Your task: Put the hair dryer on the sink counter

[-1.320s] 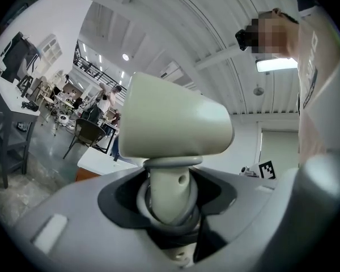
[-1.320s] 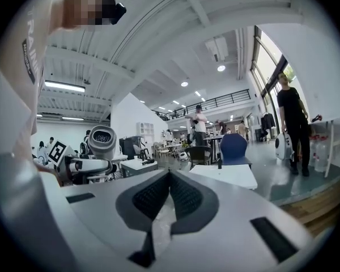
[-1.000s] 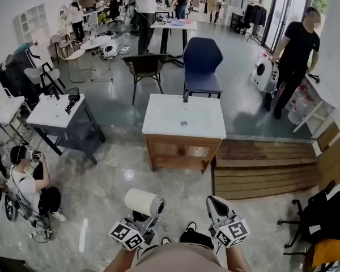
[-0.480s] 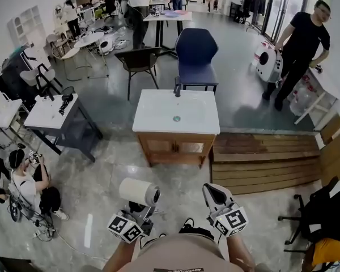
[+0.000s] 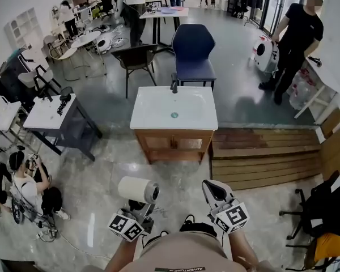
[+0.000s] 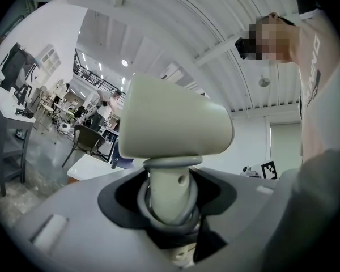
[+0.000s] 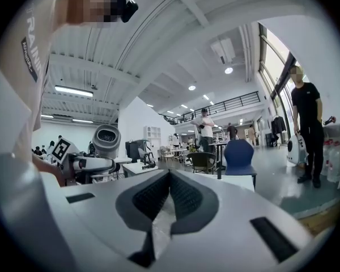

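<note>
Down at the bottom of the head view, the left tongs (image 5: 139, 209) are clenched on the handle of the hair dryer (image 5: 137, 190). Its pale barrel sits above them, lying roughly level with the open nozzle end to the right. The left gripper view backs that up: both pads are closed round the handle, with a loop of grey cord caught against it, so the hold looks firm. The right tongs (image 5: 211, 192) are carried alongside, pressed together with nothing in them.

The target is straight ahead: the sink counter (image 5: 201, 117), a white top on a wooden cabinet with the tap (image 5: 174, 84) at its far edge. It stands well apart from the dryer, with open tiled floor (image 5: 102, 169) between them.

So where does that leave us? By my reading, 1 part is done: the dryer is picked up and in hand. Everything else is left: crossing the floor, lowering the dryer onto the white top, and letting go. Nothing has been placed yet. I'd call it early in the carry, well short of halfway.
</note>
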